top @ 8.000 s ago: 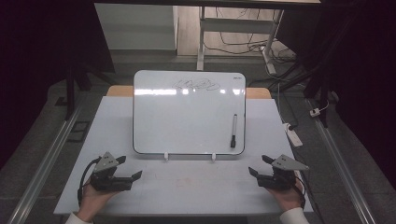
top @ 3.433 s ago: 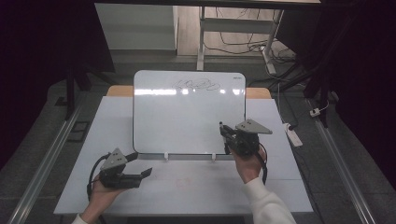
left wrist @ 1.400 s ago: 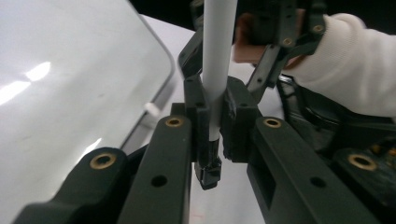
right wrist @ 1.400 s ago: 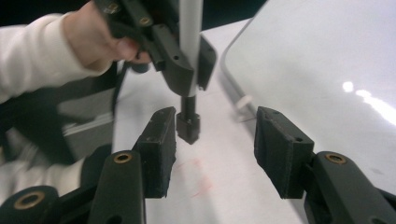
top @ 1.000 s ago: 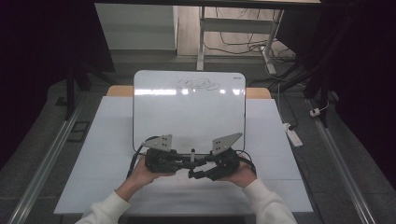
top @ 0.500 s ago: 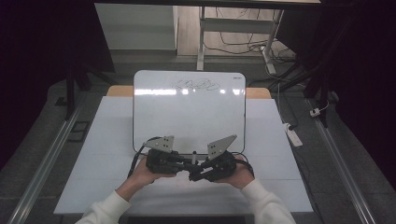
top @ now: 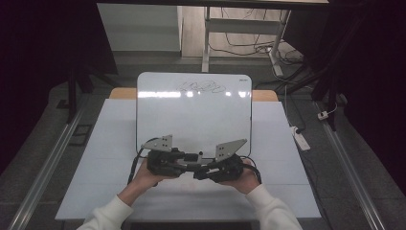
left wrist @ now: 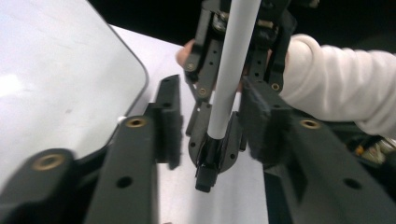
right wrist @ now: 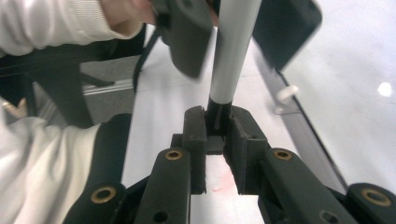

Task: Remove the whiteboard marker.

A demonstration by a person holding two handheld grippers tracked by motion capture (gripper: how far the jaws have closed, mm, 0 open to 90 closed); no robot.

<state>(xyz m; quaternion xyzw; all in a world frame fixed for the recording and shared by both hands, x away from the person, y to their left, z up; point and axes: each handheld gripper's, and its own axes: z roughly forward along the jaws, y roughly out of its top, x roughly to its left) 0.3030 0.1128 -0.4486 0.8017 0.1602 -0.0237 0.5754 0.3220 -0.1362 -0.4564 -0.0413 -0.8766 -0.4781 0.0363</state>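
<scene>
A marker with a white barrel [left wrist: 229, 70] and a black end [right wrist: 215, 122] is held level between the two grippers, at the near edge of the whiteboard [top: 191, 115]. My right gripper [right wrist: 215, 126] is shut on the black end, its jaws having just closed onto it. My left gripper [left wrist: 212, 121] has just opened. Its pads [left wrist: 169, 122] stand on either side of the barrel without pressing it. In the high view the left gripper [top: 189, 160] and right gripper [top: 201, 172] meet tip to tip.
The whiteboard lies on a pale table [top: 95, 163] and carries a dark scribble [top: 201, 87] near its far edge. Its rounded corner [left wrist: 135, 70] lies close beside the jaws. A white power strip [top: 300, 139] lies on the floor at the right.
The marker has left the whiteboard's right side, picked up by the right gripper. Both hands have come from the table's near corners to the middle. Over the last second they have stayed put.
</scene>
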